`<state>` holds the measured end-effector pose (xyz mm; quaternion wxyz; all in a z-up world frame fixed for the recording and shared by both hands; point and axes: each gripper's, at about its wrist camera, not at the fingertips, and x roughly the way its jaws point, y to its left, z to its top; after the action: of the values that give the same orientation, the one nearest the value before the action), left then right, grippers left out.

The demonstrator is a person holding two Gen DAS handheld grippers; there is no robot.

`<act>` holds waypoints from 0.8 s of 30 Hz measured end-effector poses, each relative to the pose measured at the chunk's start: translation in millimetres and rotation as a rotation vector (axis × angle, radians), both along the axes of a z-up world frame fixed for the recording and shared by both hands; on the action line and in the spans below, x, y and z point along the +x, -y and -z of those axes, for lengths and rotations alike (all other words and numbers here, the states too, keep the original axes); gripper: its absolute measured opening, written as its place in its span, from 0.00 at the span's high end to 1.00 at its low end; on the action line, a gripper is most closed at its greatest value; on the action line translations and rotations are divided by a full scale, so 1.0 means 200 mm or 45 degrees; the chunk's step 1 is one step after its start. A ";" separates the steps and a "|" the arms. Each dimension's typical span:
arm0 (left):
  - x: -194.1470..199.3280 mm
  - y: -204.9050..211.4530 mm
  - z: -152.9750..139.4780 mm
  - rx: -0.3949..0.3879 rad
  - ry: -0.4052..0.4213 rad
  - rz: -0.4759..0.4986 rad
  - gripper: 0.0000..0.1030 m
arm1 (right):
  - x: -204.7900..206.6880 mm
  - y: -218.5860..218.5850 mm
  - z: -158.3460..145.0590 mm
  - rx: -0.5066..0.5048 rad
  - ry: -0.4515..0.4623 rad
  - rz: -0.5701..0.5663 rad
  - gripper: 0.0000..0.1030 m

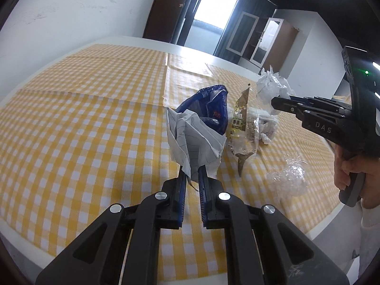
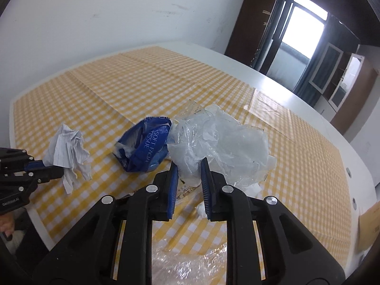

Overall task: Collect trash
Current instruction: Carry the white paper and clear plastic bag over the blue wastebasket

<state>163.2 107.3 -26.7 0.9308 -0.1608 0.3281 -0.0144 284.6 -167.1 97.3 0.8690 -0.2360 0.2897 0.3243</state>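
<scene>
My left gripper (image 1: 192, 171) is shut on a crumpled sheet of lined paper (image 1: 194, 142) and holds it just above the yellow checked tablecloth (image 1: 83, 109). Seen from the right wrist, that same gripper (image 2: 60, 172) holds the paper (image 2: 68, 149) at the left. My right gripper (image 2: 189, 162) pinches a wad of clear and white plastic film (image 2: 223, 142). From the left wrist it (image 1: 274, 103) shows at the right, lifted off the cloth with the wad (image 1: 270, 87). A blue tissue-pack wrapper (image 2: 144, 147) lies between the two grippers.
A clear snack wrapper with brown print (image 1: 242, 123) and a small ball of clear film (image 1: 288, 175) lie on the cloth near the table's right edge. More clear film (image 2: 190, 261) shows under my right gripper. A cardboard box (image 2: 368, 228) stands beyond the table edge.
</scene>
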 end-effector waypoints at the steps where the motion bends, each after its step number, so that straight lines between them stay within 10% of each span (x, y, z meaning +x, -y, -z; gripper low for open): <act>1: -0.02 0.00 -0.01 -0.004 0.008 0.002 0.91 | -0.02 0.01 -0.01 0.013 -0.001 -0.003 0.83; 24: -0.57 0.31 -0.08 0.010 0.170 0.121 0.92 | -0.82 0.53 0.00 0.347 -0.061 -0.009 0.84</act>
<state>48.4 46.2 -10.5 0.9495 -0.1401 0.2725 -0.0680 121.2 -273.2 98.2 0.8846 -0.1090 0.2629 0.3694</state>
